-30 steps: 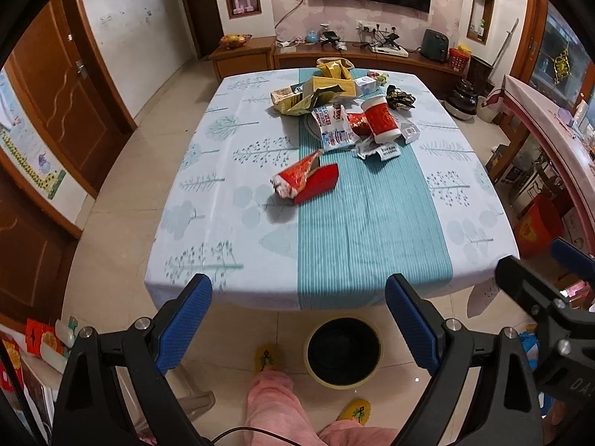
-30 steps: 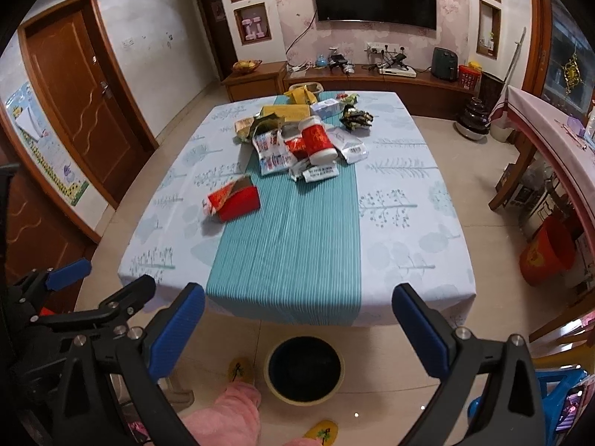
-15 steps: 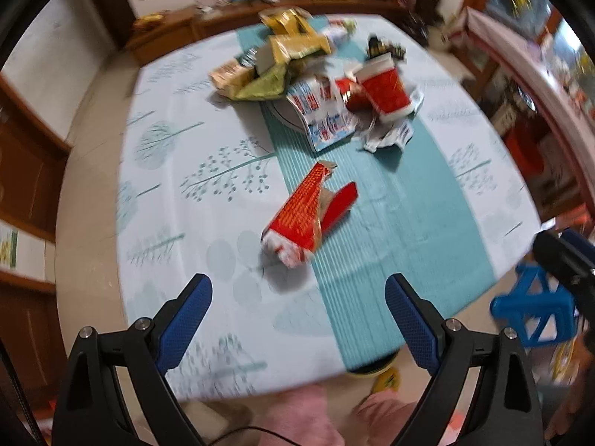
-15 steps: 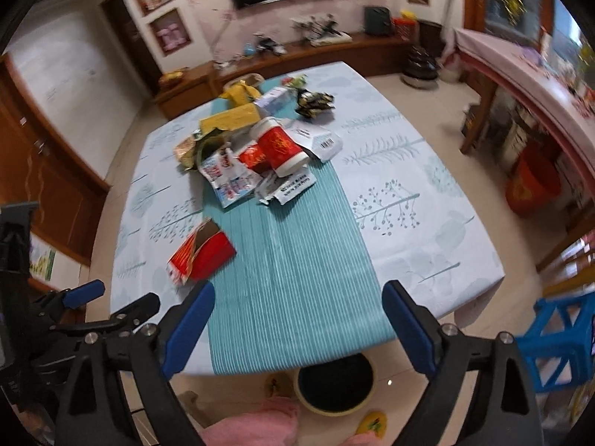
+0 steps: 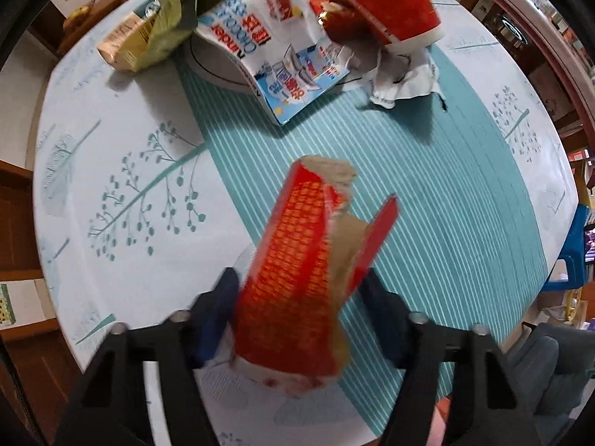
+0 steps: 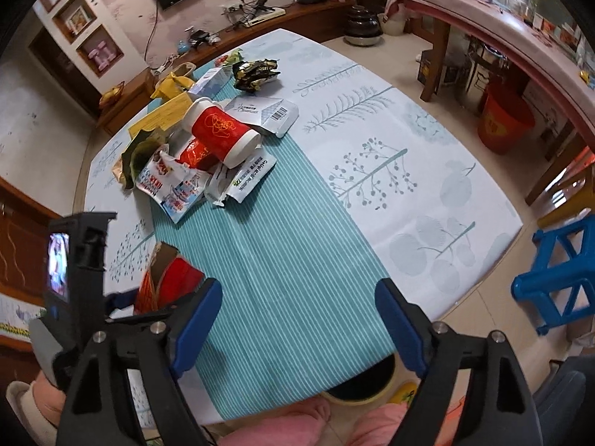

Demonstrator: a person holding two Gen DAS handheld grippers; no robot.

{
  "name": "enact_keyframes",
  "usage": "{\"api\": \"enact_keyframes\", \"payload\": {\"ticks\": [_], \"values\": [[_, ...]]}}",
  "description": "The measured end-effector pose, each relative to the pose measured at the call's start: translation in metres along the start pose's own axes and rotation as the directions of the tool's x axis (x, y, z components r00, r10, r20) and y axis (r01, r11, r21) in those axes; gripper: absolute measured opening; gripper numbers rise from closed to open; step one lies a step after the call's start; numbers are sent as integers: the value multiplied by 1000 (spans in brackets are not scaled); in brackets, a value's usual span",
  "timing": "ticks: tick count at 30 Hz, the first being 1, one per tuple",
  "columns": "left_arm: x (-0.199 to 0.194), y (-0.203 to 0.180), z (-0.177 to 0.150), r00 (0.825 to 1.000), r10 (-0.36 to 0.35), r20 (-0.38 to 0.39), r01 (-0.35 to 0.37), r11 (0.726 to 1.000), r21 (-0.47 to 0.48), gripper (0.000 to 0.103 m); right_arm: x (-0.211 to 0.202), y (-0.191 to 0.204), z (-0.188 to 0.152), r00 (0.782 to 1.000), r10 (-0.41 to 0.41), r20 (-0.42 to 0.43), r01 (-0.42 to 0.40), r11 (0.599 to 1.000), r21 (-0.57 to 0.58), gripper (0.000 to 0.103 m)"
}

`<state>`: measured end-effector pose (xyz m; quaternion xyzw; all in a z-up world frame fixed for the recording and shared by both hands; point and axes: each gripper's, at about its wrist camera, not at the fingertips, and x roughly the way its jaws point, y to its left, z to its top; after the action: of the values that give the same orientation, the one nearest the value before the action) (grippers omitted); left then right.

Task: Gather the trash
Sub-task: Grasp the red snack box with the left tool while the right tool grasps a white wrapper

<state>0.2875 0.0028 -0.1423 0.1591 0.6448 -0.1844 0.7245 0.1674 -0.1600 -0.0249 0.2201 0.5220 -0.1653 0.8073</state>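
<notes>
A torn red cardboard carton (image 5: 293, 245) lies on the teal stripe of the tablecloth (image 5: 122, 171), near the table's front left. My left gripper (image 5: 297, 290) points straight down over it, its jaws closing, and both pads meet the carton's sides. The right wrist view shows the same carton (image 6: 171, 278) inside the left gripper (image 6: 122, 297). My right gripper (image 6: 297, 308) hovers over the table's front edge, jaws wide but closing slightly, with nothing between them. Further back lies a trash pile: a red paper cup (image 6: 223, 130), a blue-white wrapper (image 5: 282, 63) and other packets.
A round black bin (image 6: 360, 386) stands on the floor under the table's front edge, beside pink-clad legs (image 6: 297, 420). A blue stool (image 6: 557, 282) and a red bucket (image 6: 502, 119) are to the right. A yellow-green bag (image 5: 156, 33) lies at the pile's left.
The left gripper has dropped from above the floor down onto the red carton and its jaws have narrowed around it. The right gripper moved forward over the table edge and rolled.
</notes>
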Motion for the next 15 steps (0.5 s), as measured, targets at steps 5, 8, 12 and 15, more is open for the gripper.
{"api": "enact_keyframes", "payload": {"ticks": [5, 8, 12, 15], "values": [[-3, 2, 2, 999, -20, 41, 19, 1000, 22, 50, 16, 9, 15, 999, 42, -7, -42, 999, 33, 84], [-12, 13, 3, 997, -42, 66, 42, 999, 2, 45, 30, 16, 28, 998, 63, -18, -62, 997, 48, 81], [-24, 38, 11, 993, -79, 83, 82, 996, -34, 38, 56, 26, 47, 994, 102, -44, -98, 992, 84, 72], [-33, 56, 10, 992, -85, 94, 90, 995, -51, 36, 75, 32, 60, 990, 127, -59, -119, 986, 116, 67]]}}
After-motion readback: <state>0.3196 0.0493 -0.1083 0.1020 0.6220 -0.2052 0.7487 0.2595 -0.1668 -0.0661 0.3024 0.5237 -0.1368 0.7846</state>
